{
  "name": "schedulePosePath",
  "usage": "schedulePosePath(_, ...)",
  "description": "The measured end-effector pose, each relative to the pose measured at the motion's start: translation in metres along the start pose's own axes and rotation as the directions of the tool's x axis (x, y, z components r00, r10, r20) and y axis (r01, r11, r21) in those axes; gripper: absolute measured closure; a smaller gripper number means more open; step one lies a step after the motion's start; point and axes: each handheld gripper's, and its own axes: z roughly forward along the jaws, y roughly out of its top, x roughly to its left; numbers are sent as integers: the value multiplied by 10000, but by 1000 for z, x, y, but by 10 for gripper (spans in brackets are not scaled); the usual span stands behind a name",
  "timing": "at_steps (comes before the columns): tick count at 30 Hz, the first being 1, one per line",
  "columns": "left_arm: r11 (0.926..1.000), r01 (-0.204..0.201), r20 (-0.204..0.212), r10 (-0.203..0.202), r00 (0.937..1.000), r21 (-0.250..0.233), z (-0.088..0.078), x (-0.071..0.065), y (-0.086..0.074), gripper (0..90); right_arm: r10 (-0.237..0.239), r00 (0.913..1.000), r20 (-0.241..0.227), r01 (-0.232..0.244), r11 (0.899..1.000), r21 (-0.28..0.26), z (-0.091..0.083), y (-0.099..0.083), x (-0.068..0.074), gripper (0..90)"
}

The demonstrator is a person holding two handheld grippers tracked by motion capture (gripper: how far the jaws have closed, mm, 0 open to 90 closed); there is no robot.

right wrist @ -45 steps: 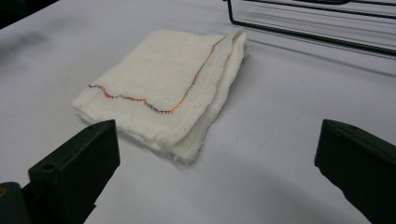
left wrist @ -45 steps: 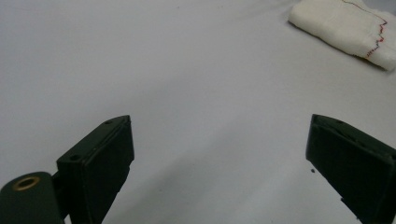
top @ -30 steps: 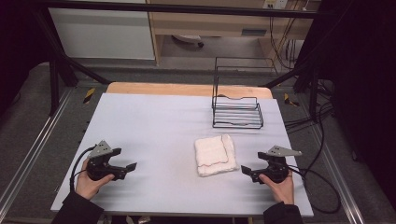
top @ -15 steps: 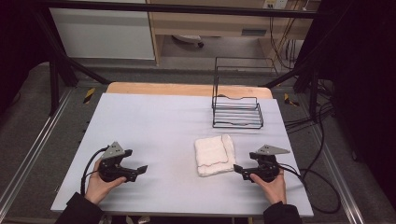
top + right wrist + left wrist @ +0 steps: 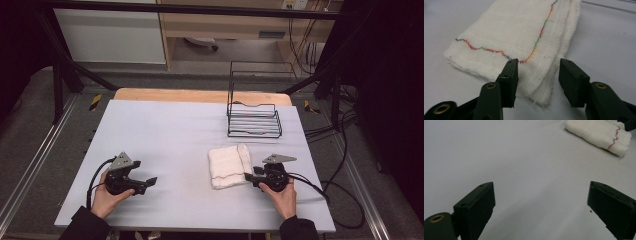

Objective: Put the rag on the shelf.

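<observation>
We've got a pale grey bench [image 5: 165, 135]: folded white towel [image 5: 229, 166] near right of middle, black wire rack [image 5: 254, 120] at the far right.

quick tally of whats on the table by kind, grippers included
folded white cloth with multicoloured stitching: 1
black wire rack: 1
black hand-held grippers: 2, the left gripper and the right gripper
total: 4
</observation>
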Motion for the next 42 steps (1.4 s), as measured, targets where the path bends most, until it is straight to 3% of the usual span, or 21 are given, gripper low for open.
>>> schedulePosePath(7, 10000, 73, -57, -73, 10000, -3, -1, 2, -1, 82, 409, 9986, -328, -398, 9986, 347, 1, 0, 0, 627)
schedulePosePath(17, 10000, 48, -96, -48, 9999, 21, -2, 2, -1, 86, 945, 9944, -473, -930, 9951, 323, -1, 0, 3, 824)
schedulePosePath(23, 10000, 99, -115, -99, 9999, -2, -3, 3, -1, 89, 1232, 9908, -561, -1209, 9918, 416, -5, 0, 6, 844)
schedulePosePath(38, 10000, 80, -112, -80, 9999, 41, -4, 1, -2, 90, 1358, 9890, -589, -1328, 9898, 515, -21, -12, 23, 844)
schedulePosePath(42, 9999, 82, -122, -81, 9999, 60, -3, 1, -2, 91, 1023, 9943, -290, -1014, 9944, 314, -19, -13, 21, 837)
